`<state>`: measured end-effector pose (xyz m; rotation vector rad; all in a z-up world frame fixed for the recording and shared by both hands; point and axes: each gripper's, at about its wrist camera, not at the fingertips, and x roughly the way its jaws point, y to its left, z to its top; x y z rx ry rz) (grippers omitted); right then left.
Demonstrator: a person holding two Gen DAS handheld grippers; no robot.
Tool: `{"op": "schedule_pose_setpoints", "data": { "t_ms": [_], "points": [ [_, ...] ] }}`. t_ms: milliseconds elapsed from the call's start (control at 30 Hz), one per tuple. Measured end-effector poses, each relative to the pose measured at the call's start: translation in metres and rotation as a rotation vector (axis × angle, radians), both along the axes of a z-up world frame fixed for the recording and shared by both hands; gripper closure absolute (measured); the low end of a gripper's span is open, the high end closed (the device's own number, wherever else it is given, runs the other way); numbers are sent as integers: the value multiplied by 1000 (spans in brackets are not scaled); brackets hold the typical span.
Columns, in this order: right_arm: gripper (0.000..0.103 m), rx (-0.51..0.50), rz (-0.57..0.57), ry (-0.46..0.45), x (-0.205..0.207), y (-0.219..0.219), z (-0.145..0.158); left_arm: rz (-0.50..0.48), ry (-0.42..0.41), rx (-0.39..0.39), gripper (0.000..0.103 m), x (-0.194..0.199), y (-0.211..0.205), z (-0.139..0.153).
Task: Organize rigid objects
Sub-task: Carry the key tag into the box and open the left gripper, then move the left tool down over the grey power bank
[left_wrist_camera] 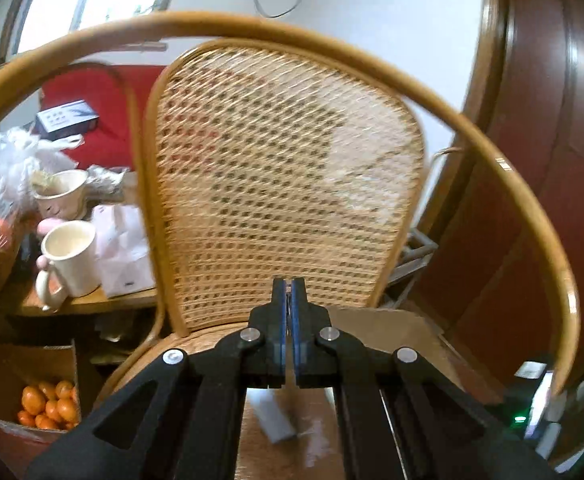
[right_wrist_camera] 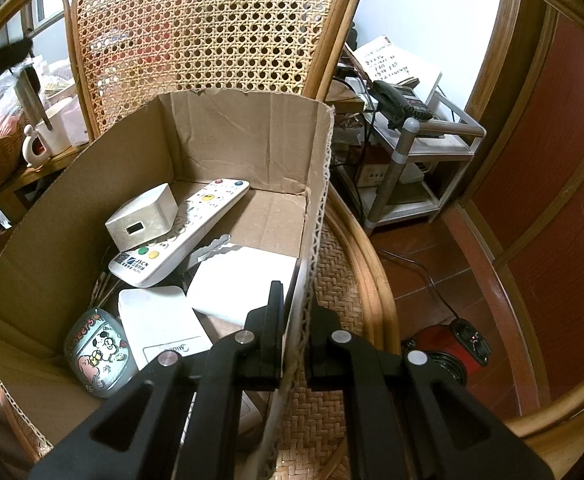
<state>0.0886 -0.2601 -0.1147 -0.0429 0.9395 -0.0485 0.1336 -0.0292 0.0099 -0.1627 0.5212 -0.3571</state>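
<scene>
Rattan chair, cardboard box, tiled floor

A chair back of open woven cane, framed in smooth glossy wood, stands behind a matt brown corrugated cardboard box with rough torn edges. Inside lie a smooth white plastic remote control, a dull off-white plastic box and matt white plastic pieces. The right gripper is matt black plastic with shiny metal pins, and a glossy cream ceramic mug sits far left.
</scene>
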Motion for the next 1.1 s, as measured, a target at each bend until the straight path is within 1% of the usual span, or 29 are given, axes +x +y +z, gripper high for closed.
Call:
{"op": "schedule_pose_setpoints", "data": {
  "t_ms": [100, 133, 200, 267, 367, 400, 433, 467, 500, 600, 633, 667, 700, 733, 800, 933, 1033, 1100],
  "points": [
    [94, 1, 1, -1, 0, 0, 0, -59, 33, 9, 101, -3, -22, 5],
    [94, 1, 2, -1, 0, 0, 0, -84, 42, 7, 101, -4, -28, 4],
    [94, 6, 4, -5, -1, 0, 0, -144, 74, 27, 101, -7, -46, -2],
    [94, 7, 4, -6, -2, -1, 0, -184, 86, 76, 101, -10, -62, -9],
    [94, 5, 0, -6, -1, -2, 0, -178, 70, 179, 98, -12, -79, -19],
    [94, 5, -2, -8, -1, -3, 0, -178, 70, 199, 97, -11, -82, -22],
    [94, 4, 0, -7, -1, -3, 0, -176, 76, 220, 92, -9, -84, -26],
    [94, 5, 0, -6, -1, -3, 0, -166, 84, 238, 85, -6, -84, -29],
    [94, 6, 2, -6, -1, -3, 0, -150, 94, 249, 82, -3, -82, -31],
    [94, 6, 5, -6, -2, -3, 0, -86, 120, 264, 58, 7, -72, -36],
    [94, 7, 5, -6, -2, -3, 0, -59, 117, 262, 37, 9, -67, -36],
    [94, 6, 6, -6, -2, -3, 0, -5, 95, 260, 19, 12, -60, -36],
    [94, 6, 6, -5, -2, -3, 1, 30, 75, 259, 13, 13, -54, -37],
    [94, 5, 5, -5, -2, -2, 1, 74, 57, 265, 12, 16, -47, -39],
    [94, 5, 5, -5, -2, -2, 1, 115, 76, 283, 12, 26, -36, -45],
    [94, 5, 5, -5, -2, -2, 1, 160, 181, 273, 12, 51, -16, -69],
    [94, 5, 5, -4, -2, -2, 1, 159, 270, 261, 12, 67, -5, -91],
    [94, 5, 5, -4, -2, -2, 1, 170, 302, 279, 12, 73, 2, -103]
  ]
}}
